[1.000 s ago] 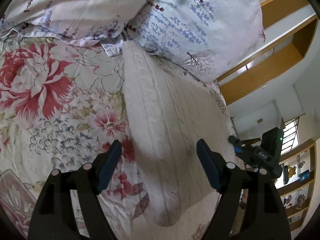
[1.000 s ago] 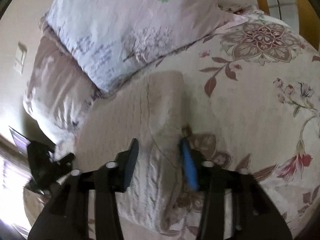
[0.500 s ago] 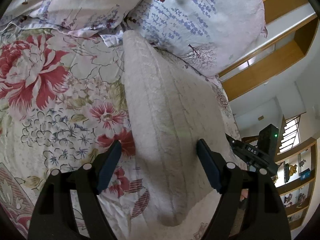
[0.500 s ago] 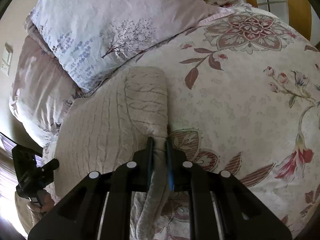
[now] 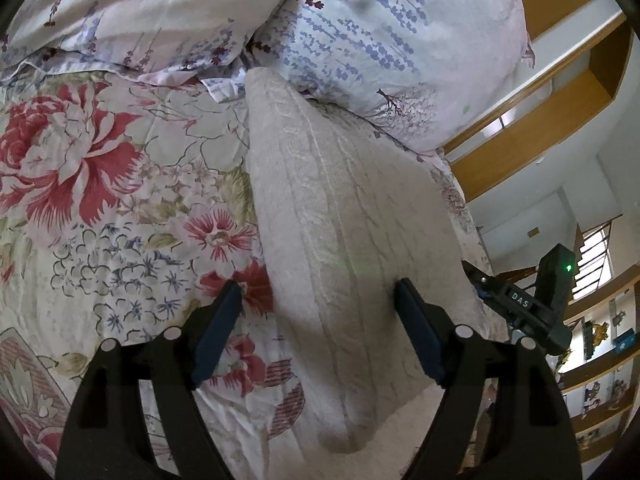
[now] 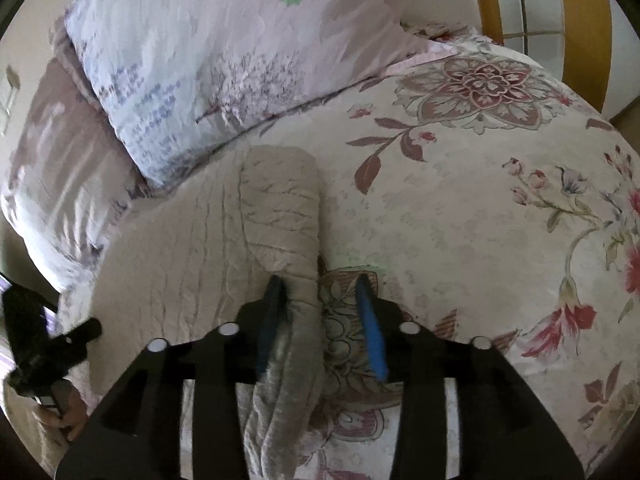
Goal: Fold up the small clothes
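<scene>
Right wrist view: a cream cable-knit sweater, soft and thick, is shown lying on a floral-printed quilted bedspread, its far end just below a pale pillow with a lilac tree print. One sleeve is laid back along the body's right edge. The right gripper is seen with its jaws parted, having just been opening; the sleeve's lower part lies between them against the left pad, while the right blue pad stands clear over the bedspread, so the sleeve is judged released rather than pinched. Left wrist view: the same sweater is seen as a long tapering panel, and the left gripper is held wide open astride its left margin, one finger over the bedspread and one over the knit, nothing being held. The garment is judged light, limp and compressible, not slippery and not fragile; sagging and stretching are to be expected if it is lifted by one point. Hold is best taken at doubled edges or corners, such as the hem or the folded sleeve margin, with both grippers, so that the layers are kept together while the next fold is made.
</scene>
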Available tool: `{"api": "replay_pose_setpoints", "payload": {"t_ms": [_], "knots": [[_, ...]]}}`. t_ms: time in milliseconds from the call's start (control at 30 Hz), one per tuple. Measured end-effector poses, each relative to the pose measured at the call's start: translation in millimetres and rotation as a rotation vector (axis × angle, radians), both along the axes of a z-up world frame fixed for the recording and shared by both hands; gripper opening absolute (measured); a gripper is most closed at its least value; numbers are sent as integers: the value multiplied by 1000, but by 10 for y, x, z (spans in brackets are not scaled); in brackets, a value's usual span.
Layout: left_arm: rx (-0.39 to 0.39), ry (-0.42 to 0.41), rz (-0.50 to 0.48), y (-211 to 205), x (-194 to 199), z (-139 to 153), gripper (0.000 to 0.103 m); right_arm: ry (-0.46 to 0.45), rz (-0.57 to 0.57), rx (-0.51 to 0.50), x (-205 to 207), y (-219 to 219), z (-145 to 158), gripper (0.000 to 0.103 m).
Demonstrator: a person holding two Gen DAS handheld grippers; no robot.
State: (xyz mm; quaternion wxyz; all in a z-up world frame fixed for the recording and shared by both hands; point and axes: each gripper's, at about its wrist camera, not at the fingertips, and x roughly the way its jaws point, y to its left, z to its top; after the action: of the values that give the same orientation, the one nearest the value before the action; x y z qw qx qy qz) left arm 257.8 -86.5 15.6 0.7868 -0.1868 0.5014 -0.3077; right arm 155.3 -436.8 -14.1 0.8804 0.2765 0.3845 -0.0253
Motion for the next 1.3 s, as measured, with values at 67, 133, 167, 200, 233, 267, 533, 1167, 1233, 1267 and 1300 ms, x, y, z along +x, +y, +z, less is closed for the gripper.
{"api": "replay_pose_setpoints", "payload": {"t_ms": [67, 133, 167, 200, 233, 267, 533, 1167, 1233, 1267, 1300], "knots": [[-18, 6, 1, 21, 0, 6, 80, -23, -5, 40, -32, -48, 23, 50], [-34, 12, 3, 35, -1, 11, 81, -32, -5, 56, -36, -60, 32, 52], [-41, 15, 4, 36, -1, 12, 81, -35, -5, 59, -43, -61, 37, 52], [-49, 18, 4, 40, 1, 12, 81, -40, -4, 62, -47, -58, 40, 52], [-53, 17, 5, 50, -8, 13, 81, -49, -3, 65, -51, -51, 45, 52], [-55, 14, 5, 54, -11, 16, 81, -56, -3, 65, -55, -46, 52, 52], [-56, -16, 4, 62, -27, 32, 82, -86, 22, 72, -37, 26, 59, 56], [-104, 41, 4, 75, 19, -25, 82, -70, 37, 187, 33, -39, 11, 61], [-127, 60, 2, 67, 60, -27, 82, -63, 45, 236, 84, -73, 13, 62], [-141, 68, 2, 69, 83, -24, 82, -60, 50, 254, 116, -91, 17, 62], [-153, 74, 3, 60, 102, -17, 82, -57, 53, 272, 149, -110, 20, 62]]}}
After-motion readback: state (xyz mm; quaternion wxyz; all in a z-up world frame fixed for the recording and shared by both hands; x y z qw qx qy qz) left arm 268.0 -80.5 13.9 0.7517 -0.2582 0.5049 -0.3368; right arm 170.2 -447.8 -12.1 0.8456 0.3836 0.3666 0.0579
